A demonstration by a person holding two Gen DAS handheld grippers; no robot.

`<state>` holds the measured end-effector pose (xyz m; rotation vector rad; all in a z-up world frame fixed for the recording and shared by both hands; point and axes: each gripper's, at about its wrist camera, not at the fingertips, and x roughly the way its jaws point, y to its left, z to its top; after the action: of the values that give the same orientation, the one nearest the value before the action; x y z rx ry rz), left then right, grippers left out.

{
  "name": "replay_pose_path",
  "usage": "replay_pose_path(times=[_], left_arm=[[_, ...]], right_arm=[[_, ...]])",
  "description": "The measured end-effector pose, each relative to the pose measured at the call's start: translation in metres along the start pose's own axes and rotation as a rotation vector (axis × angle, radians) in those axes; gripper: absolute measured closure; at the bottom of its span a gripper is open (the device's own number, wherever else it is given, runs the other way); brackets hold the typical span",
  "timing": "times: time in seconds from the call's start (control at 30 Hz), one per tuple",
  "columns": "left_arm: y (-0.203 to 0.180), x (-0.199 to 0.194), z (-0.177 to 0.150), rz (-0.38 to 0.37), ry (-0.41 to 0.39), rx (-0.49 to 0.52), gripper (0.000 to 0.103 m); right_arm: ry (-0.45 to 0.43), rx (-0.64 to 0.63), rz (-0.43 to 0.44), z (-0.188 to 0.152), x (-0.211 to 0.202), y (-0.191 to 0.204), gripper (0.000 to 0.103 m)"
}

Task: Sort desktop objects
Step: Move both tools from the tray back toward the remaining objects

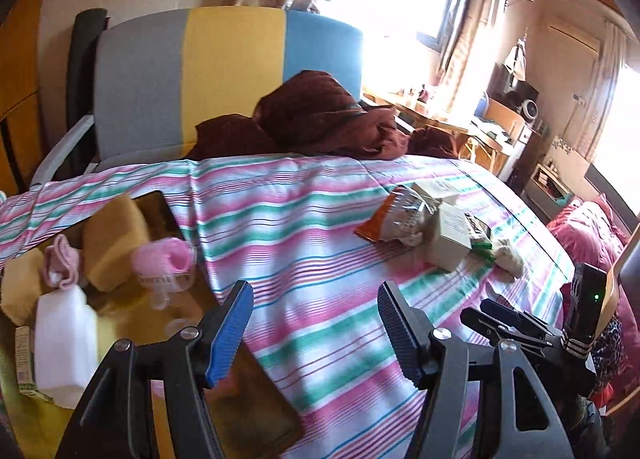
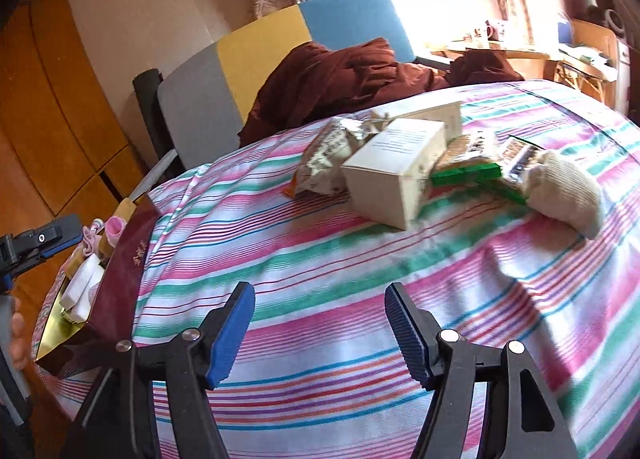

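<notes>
A striped cloth covers the table. On its left end, a dark red tray with a gold inside holds yellow sponges, pink socks, and a white block. Farther right lies a pile: a snack bag, a white box, a green packet and a cream sock. My left gripper hovers open and empty beside the tray. My right gripper is open and empty over the cloth, short of the pile.
A chair with a grey, yellow and blue back stands behind the table with a brown cloth draped on it. A cluttered desk sits under the window. Pink bedding lies off the table's right edge.
</notes>
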<state>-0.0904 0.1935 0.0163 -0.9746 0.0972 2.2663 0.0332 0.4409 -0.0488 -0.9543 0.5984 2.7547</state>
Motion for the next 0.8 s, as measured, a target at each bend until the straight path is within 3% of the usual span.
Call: replay_pose_path(times=[0.3,0.57,0.8], left_arm=[[-0.096,0.042,0.006,-0.105,0.045,0.203,0.037],[-0.160,0.086,0.025,-0.150,0.073,0.372,0.037],[-0.183,0.137,0.037,-0.140,0.138,0.420,0.037]], right_arm=[[-0.071,0.034,-0.179,-0.008,-0.017,-0.050,0.032],[-0.096,0.031,-0.131,-0.013,-0.011,-0.055,0.026],[-0.118,0.045,-0.070,-0.014,-0.010,-0.059,0.020]])
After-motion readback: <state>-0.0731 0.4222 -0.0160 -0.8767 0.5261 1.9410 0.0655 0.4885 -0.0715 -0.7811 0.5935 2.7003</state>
